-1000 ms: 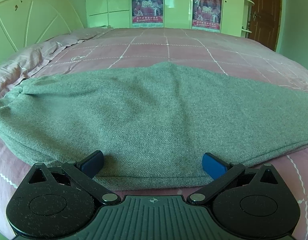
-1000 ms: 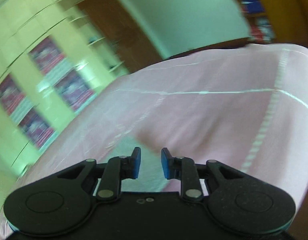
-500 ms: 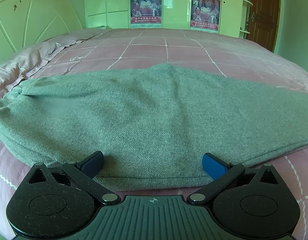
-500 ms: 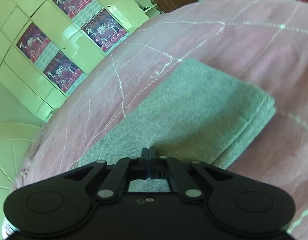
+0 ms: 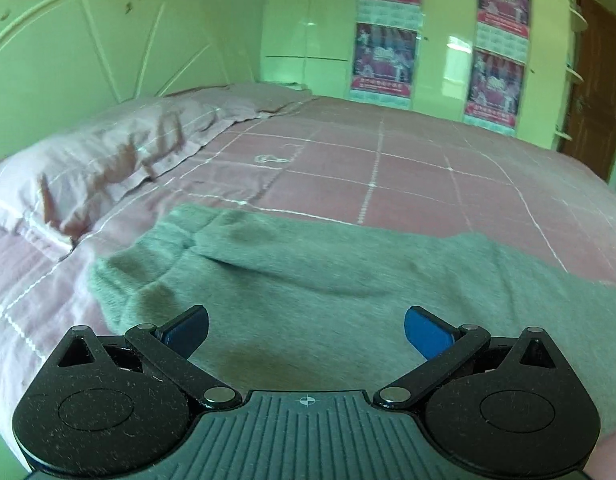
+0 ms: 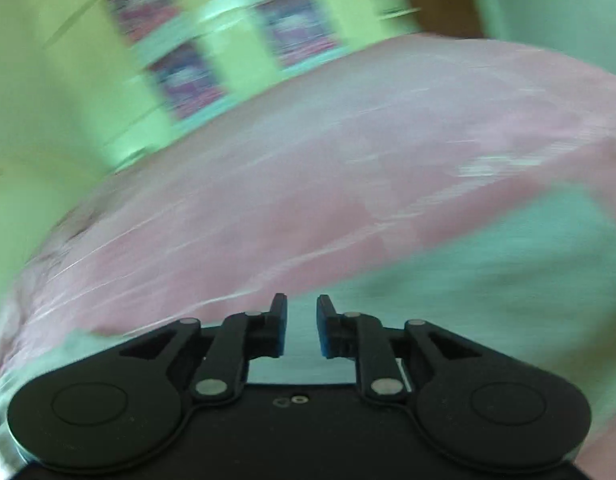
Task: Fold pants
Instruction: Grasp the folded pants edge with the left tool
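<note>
My left gripper (image 5: 305, 330) has swung away from the near hem it sat over half a second ago; now the bunched end of the grey pants (image 5: 348, 280) lies ahead and to its left, with the pillow (image 5: 107, 168) beyond that on the pink bed (image 5: 388, 168). I read this as the left hand travelling toward the end of the garment to line up the next fold, since the pants lie flat and doubled lengthwise across the bed. Its jaws stand wide apart, with nothing between the blue pads; the cloth lies below and ahead of them, not pinched.

My right gripper (image 6: 301, 326) has also moved fast: its view is smeared, where half a second ago it looked sharply down on a neat grey end. Its jaws were shut tight then and have just been opening; a narrow gap shows between the pads, and I see no cloth caught in it. The grey fabric spreads under it and off to its right, the pink bed ahead.

So both hands are free, and I judge the next fold is not yet begun.
</note>
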Demonstrator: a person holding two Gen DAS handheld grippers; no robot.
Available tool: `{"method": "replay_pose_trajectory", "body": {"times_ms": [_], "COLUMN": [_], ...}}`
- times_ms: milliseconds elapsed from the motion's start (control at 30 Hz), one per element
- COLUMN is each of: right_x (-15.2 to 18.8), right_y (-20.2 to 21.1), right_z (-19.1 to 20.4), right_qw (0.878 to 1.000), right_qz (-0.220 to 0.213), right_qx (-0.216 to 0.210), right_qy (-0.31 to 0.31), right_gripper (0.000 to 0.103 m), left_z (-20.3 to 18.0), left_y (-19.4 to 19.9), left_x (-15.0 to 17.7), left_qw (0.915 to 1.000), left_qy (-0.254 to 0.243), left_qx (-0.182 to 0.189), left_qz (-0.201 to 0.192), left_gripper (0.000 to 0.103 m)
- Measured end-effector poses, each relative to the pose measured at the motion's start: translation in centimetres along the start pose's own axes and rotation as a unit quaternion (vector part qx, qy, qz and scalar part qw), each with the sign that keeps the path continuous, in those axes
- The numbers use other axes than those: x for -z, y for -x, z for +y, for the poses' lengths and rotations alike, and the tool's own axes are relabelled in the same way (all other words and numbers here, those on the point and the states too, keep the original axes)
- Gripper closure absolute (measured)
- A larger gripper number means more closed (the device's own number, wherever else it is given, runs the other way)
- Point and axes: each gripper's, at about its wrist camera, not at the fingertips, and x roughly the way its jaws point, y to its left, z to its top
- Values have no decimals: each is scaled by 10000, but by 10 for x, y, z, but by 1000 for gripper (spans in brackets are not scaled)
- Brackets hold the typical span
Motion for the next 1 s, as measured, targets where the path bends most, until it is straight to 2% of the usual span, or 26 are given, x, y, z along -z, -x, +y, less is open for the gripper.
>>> {"method": "replay_pose_trajectory", "body": {"times_ms": [67, 133, 200, 233, 267, 300, 367, 400, 433, 467, 500, 567, 633, 733, 833, 900, 933, 1000], "right_x": [3, 11, 23, 30, 38, 43, 38, 32, 27, 23, 18, 4, -3, -3, 4, 9, 8, 9], "right_y": [-30, -63, -93, -109, -125, -139, -150, -146, -138, -127, -123, -130, -143, -175, -203, -213, -212, -205], "right_z": [48, 91, 135, 159, 178, 183, 178, 180, 187, 193, 197, 203, 213, 229, 247, 252, 253, 257], "right_qw": [9965, 9882, 9734, 9658, 9630, 9667, 9755, 9759, 9760, 9740, 9707, 9674, 9640, 9554, 9460, 9421, 9400, 9317], "right_qz": [325, 747, 1237, 1487, 1693, 1746, 1747, 1743, 1587, 1371, 1270, 1276, 1304, 1525, 1805, 1932, 1986, 2002], "right_qx": [-715, -1266, -1808, -1904, -1670, -1275, -1068, -1109, -1228, -1392, -1534, -1651, -1659, -1717, -1702, -1746, -1874, -2206], "right_qy": [303, 425, 669, 938, 1272, 1366, 809, 697, 850, 1146, 1344, 1436, 1619, 1856, 2088, 2111, 2046, 2079], "right_gripper": [92, 92, 94, 97, 98, 103, 103, 103, 99, 89, 88, 88, 88, 87, 83, 81, 83, 84], "left_z": [18, 25, 20, 14, 7, 4, 4, 6, 10, 13, 16, 29, 50, 79, 104, 114, 117, 123], "left_y": [-15, -29, -40, -45, -50, -54, -57, -52, -43, -35, -27, -11, -7, -23, -35, -40, -42, -46], "left_x": [-2, -1, -1, 0, -1, 0, -1, -3, -5, -6, -6, -7, -11, -15, -12, -7, -6, -2], "left_qw": [9995, 9992, 9989, 9981, 9963, 9946, 9939, 9951, 9964, 9966, 9964, 9929, 9922, 9905, 9879, 9865, 9868, 9876], "left_qy": [268, 303, 116, -106, -370, -533, -614, -547, -480, -459, -441, -273, 117, 530, 1070, 1215, 1212, 1312], "left_qx": [-167, -249, -418, -551, -702, -804, -850, -779, -695, -684, -721, -1096, -1159, -1252, -1118, -1100, -1077, -856], "left_qz": [26, 81, 196, 256, 334, 388, 347, 250, 109, 1, -107, -362, -437, -200, -44, 33, 56, 118], "left_gripper": [0, 0, 0, 0, 0, 0, 0, 0, 0, 0, 0, 0, 0, 0, 0, 1, 3, 17]}}
